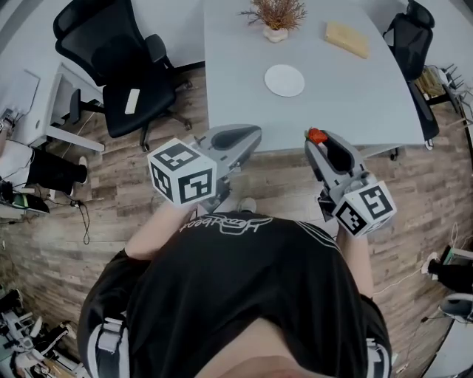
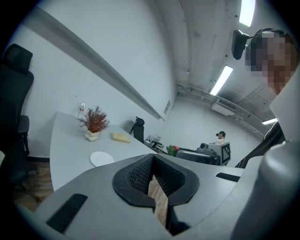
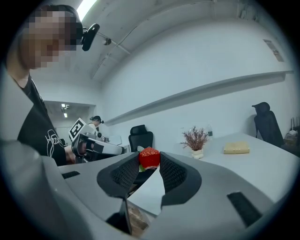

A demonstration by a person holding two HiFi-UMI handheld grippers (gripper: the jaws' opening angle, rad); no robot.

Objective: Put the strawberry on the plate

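Observation:
A red strawberry (image 3: 149, 158) is pinched between the tips of my right gripper (image 3: 149, 161), which is shut on it. In the head view the strawberry (image 1: 316, 136) and right gripper (image 1: 318, 142) hang just at the near edge of the grey table (image 1: 355, 96). The small white plate (image 1: 284, 80) lies empty in the middle of the table, beyond and to the left of the strawberry. My left gripper (image 1: 247, 134) hovers at the table's near edge, shut with nothing in it. In the left gripper view its tips (image 2: 152, 157) meet, and the plate (image 2: 101, 159) lies ahead on the left.
A dried plant in a white pot (image 1: 276, 18) and a yellow block (image 1: 347, 38) stand at the table's far side. A black office chair (image 1: 118, 66) is left of the table and another (image 1: 410, 44) at its right end. The floor is wood.

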